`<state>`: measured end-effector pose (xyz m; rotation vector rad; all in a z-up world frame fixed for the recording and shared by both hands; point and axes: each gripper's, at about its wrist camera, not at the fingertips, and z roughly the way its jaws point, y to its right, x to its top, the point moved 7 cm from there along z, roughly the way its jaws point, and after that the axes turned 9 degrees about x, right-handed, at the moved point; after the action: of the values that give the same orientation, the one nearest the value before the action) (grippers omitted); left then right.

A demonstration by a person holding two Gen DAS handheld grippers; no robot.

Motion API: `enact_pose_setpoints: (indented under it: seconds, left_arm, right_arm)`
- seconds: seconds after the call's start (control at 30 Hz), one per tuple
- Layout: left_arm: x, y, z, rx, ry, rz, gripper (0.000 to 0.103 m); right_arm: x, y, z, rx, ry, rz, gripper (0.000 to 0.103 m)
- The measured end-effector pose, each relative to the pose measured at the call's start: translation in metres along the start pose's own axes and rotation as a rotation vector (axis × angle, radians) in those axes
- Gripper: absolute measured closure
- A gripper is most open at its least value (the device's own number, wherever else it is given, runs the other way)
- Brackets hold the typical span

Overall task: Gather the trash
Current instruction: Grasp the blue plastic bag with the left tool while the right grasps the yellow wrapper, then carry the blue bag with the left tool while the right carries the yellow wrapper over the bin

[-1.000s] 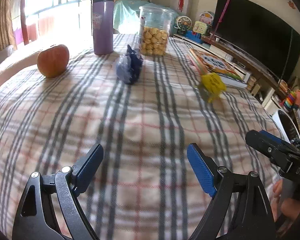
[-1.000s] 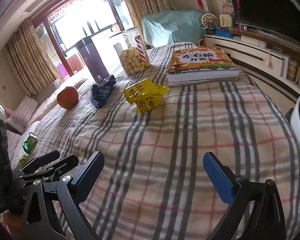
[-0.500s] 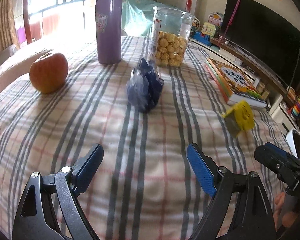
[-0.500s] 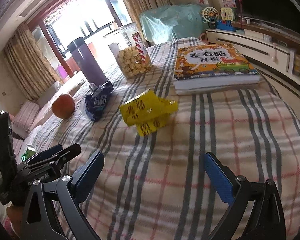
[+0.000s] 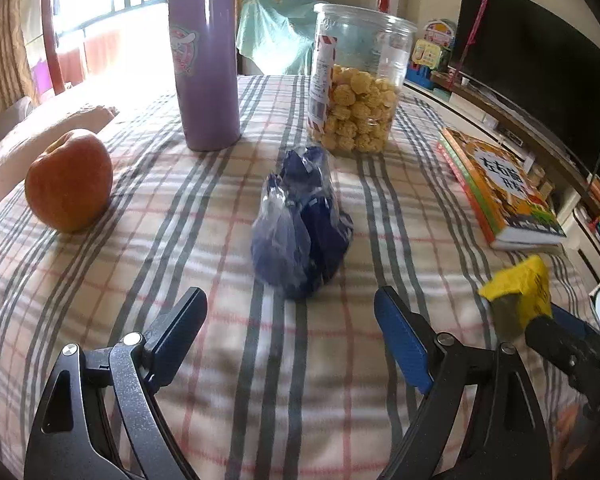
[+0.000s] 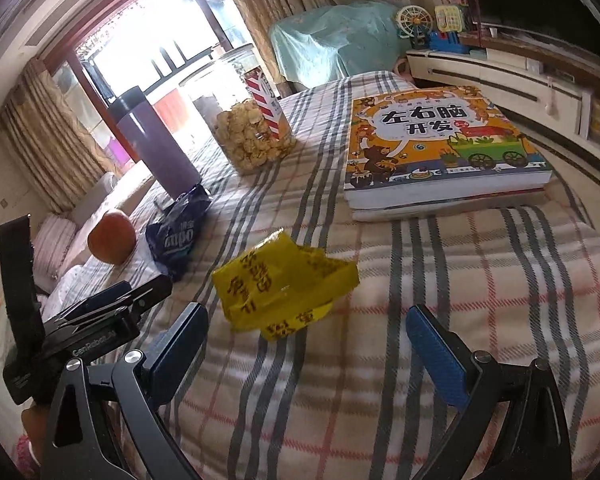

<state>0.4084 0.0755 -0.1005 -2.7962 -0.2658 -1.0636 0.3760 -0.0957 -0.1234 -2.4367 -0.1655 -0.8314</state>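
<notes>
Blue-padded jaws of the left gripper and right gripper stand wide apart, nothing between them, above the plaid cloth. Just beyond the left gripper lies the dark blue wrapper; just beyond the right, the crumpled yellow wrapper. Farther: apple left, book right, purple flask and snack jar at the far end.

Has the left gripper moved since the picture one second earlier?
Yes. The left gripper has closed in on the blue wrapper, with the purple flask looming larger behind.
</notes>
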Motion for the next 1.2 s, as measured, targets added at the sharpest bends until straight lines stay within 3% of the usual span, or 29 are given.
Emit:
enact_pose_setpoints:
  seconds: [0.33,0.37,0.4,0.43,0.5,0.6,0.63,0.77,1.2]
  left_arm:
    - [0.016,0.003,0.017,0.019,0.011,-0.005,0.016]
    - [0.016,0.003,0.018,0.016,0.014,-0.003,0.019]
    - [0.017,0.005,0.018,0.009,0.014,0.003,0.029]
    - [0.016,0.006,0.018,0.003,0.012,0.009,0.044]
    - [0.014,0.01,0.018,-0.005,0.006,0.027,0.059]
    - [0.01,0.015,0.011,-0.01,0.021,0.051,0.067]
    - [0.007,0.017,0.006,-0.018,0.024,0.059,0.069]
    - [-0.008,0.024,-0.014,-0.048,0.037,0.069,0.07]
    - [-0.079,0.046,-0.09,-0.166,0.021,0.046,0.07]
  right_arm:
    - [0.01,0.001,0.01,0.0,0.01,-0.01,0.003]
    - [0.01,0.001,0.012,-0.002,0.006,-0.014,0.004]
    - [0.009,0.001,0.013,-0.004,-0.001,-0.02,0.006]
    - [0.008,0.0,0.014,-0.002,-0.011,-0.027,0.009]
    - [0.006,-0.002,0.014,-0.003,-0.024,-0.041,0.028]
    - [0.001,-0.001,0.012,-0.005,-0.038,-0.039,0.051]
    - [0.0,0.0,0.009,-0.003,-0.035,-0.037,0.052]
    - [-0.006,0.003,-0.006,0.01,-0.014,-0.03,0.057]
    - [-0.038,0.009,-0.078,0.022,0.046,-0.011,0.057]
